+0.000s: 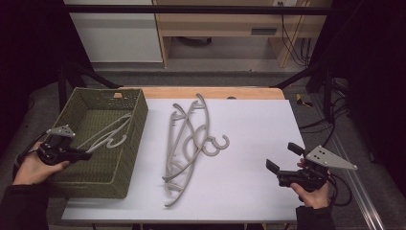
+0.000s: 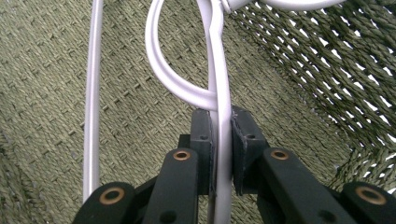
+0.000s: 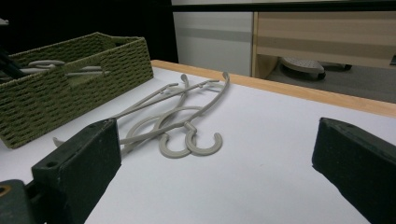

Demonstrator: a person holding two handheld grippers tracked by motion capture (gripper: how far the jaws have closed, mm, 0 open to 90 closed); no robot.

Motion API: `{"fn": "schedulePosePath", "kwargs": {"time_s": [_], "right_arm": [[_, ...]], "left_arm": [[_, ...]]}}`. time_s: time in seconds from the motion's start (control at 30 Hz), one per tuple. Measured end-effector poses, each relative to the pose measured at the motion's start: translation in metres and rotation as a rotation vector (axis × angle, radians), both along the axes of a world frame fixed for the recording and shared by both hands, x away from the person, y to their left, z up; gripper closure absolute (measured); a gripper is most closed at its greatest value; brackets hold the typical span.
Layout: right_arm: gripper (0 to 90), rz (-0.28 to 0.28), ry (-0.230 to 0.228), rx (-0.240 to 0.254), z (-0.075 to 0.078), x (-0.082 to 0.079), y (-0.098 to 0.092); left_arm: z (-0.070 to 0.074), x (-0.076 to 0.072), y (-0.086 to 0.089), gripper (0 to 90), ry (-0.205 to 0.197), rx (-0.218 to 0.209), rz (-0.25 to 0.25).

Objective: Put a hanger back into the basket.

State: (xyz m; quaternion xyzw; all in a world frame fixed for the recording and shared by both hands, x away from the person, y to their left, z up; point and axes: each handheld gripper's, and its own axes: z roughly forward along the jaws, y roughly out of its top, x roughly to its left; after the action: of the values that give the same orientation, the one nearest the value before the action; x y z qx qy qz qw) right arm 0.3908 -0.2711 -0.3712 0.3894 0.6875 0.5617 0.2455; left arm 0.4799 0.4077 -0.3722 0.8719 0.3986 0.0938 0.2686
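A grey plastic hanger (image 1: 107, 135) lies inside the green woven basket (image 1: 136, 122) at the table's left. My left gripper (image 1: 85, 154) reaches over the basket's near left side and is shut on that hanger; in the left gripper view the pads (image 2: 204, 140) clamp the hanger's bar (image 2: 223, 116) just below its loop. A pile of grey hangers (image 1: 186, 141) lies on the white table top, hooks toward the right. My right gripper (image 1: 282, 156) rests at the table's right edge with its jaws wide open and nothing between them; the pile (image 3: 182, 121) lies ahead of it.
The white sheet (image 1: 249, 139) covers the table, with a wooden strip (image 1: 210, 92) along the far edge. Cabinets and cables stand behind the table. Bare white surface lies between the hanger pile and my right gripper.
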Motion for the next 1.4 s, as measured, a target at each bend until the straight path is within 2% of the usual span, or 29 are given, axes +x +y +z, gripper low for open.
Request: {"fn": "schedulePosePath", "kwargs": {"time_s": [0.13, 0.17, 0.3, 0.43, 0.5, 0.67, 0.83, 0.97, 1.1, 1.27, 1.4], "right_arm": [[1.7, -0.001, 0.001, -0.005, 0.0, 0.0, 0.0], [1.6, 0.0, -0.001, -0.006, 0.0, 0.001, 0.0], [1.6, -0.002, -0.002, -0.007, -0.001, 0.001, 0.0], [1.6, -0.001, -0.003, -0.007, 0.0, 0.001, 0.001], [1.6, -0.001, -0.002, -0.004, 0.0, 0.0, 0.0], [1.6, -0.002, 0.0, -0.004, 0.0, 0.0, 0.0], [1.6, -0.002, -0.002, -0.002, 0.0, 0.0, 0.0], [1.6, -0.001, -0.004, -0.006, 0.001, -0.001, -0.002], [1.6, -0.003, -0.002, -0.004, 0.0, -0.001, -0.001], [1.6, -0.004, -0.002, -0.003, 0.0, 0.0, -0.001], [1.6, -0.003, -0.007, -0.006, 0.001, -0.001, -0.002]], "left_arm": [[0.002, -0.002, -0.001, 75.4, 0.0, 0.039, 0.011], [0.003, -0.003, -0.002, 74.3, -0.012, 0.03, 0.028], [0.009, -0.008, -0.003, 69.1, -0.043, 0.029, 0.023], [0.017, -0.014, -0.01, 62.0, -0.093, 0.005, 0.027], [0.022, -0.017, -0.016, 56.1, -0.141, -0.015, 0.028], [0.035, -0.024, -0.034, 42.5, -0.212, -0.076, 0.026], [0.043, -0.032, -0.056, 34.7, -0.286, -0.143, 0.011], [0.048, -0.039, -0.077, 28.5, -0.361, -0.193, -0.006], [0.051, -0.047, -0.097, 20.2, -0.423, -0.253, -0.002], [0.05, -0.055, -0.12, 13.2, -0.464, -0.323, 0.005], [0.046, -0.058, -0.139, 11.5, -0.462, -0.368, 0.001]]}}
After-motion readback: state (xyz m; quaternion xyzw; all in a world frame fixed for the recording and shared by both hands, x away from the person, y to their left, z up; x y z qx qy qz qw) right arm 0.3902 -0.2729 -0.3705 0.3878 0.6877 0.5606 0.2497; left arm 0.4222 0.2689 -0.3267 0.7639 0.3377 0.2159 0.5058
